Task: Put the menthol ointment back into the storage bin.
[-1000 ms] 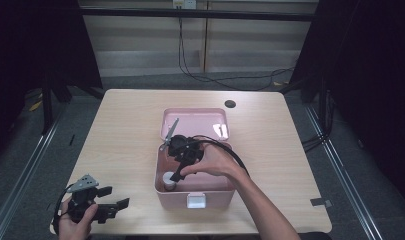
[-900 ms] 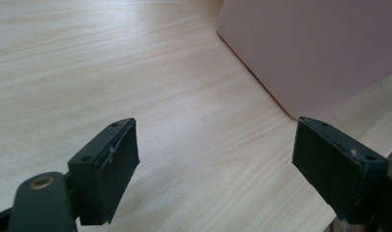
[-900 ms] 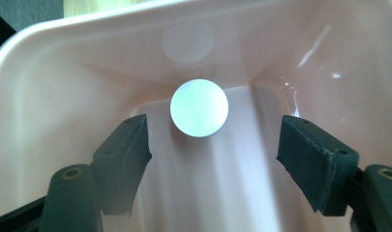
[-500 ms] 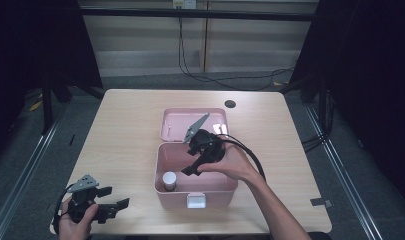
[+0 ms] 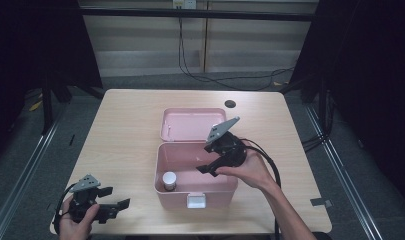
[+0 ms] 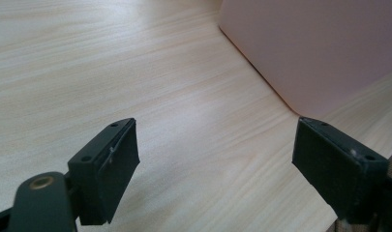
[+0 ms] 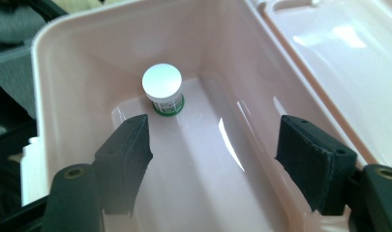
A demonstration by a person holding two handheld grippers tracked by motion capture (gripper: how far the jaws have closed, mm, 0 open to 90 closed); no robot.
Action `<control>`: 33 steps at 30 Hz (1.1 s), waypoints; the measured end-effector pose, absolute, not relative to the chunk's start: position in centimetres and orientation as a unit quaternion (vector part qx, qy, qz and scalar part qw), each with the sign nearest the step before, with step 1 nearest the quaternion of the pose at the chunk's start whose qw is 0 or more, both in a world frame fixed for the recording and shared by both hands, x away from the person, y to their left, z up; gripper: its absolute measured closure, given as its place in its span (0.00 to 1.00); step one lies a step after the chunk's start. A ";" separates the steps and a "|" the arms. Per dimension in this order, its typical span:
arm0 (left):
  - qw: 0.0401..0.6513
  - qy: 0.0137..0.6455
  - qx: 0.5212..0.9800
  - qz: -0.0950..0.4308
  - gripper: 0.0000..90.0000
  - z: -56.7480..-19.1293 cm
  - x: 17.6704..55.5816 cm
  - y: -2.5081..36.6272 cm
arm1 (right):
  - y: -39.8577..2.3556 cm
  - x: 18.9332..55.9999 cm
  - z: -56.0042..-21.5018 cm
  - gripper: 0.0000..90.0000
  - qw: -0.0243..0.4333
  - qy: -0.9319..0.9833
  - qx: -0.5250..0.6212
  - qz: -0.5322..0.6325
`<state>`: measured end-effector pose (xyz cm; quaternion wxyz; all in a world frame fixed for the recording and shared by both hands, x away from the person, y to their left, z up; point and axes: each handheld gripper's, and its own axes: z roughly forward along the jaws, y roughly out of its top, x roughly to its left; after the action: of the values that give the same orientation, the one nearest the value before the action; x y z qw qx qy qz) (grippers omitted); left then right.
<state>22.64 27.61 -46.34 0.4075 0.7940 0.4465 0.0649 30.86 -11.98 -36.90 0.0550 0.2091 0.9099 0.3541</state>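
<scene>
A pink box (image 5: 225, 186) stands open mid-table, its lid (image 5: 192, 123) laid back flat behind it. Upright in the box's front-left corner is a small white-capped bottle (image 5: 169, 180) (image 7: 162, 88) with a green base. My right gripper (image 5: 208, 170) (image 7: 215, 157) hovers open over the right part of the box, jaws wide apart and pointing toward the bottle, holding nothing. My left gripper (image 5: 119, 201) (image 6: 215, 164) rests open near the table's front-left corner, pointing at the box's pink side wall (image 6: 319, 48).
A small dark round spot (image 5: 230, 104) marks the table behind the lid. Cables (image 5: 270, 165) trail from the right gripper over the table's right side. Bare wood lies to the left of the box.
My right gripper has drawn back to the right from the bottle, which stays standing in the box's front-left corner. The left gripper has not moved.
</scene>
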 end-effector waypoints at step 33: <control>0.409 0.445 0.794 0.065 0.18 -46.3 22.6 27.7 | -26.0 25.1 -39.4 0.27 0.184 0.786 0.396 0.438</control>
<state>22.58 27.72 -46.33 0.4087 0.7940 0.4453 0.0654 25.11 -26.01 -39.44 0.1840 0.3956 0.7858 0.4382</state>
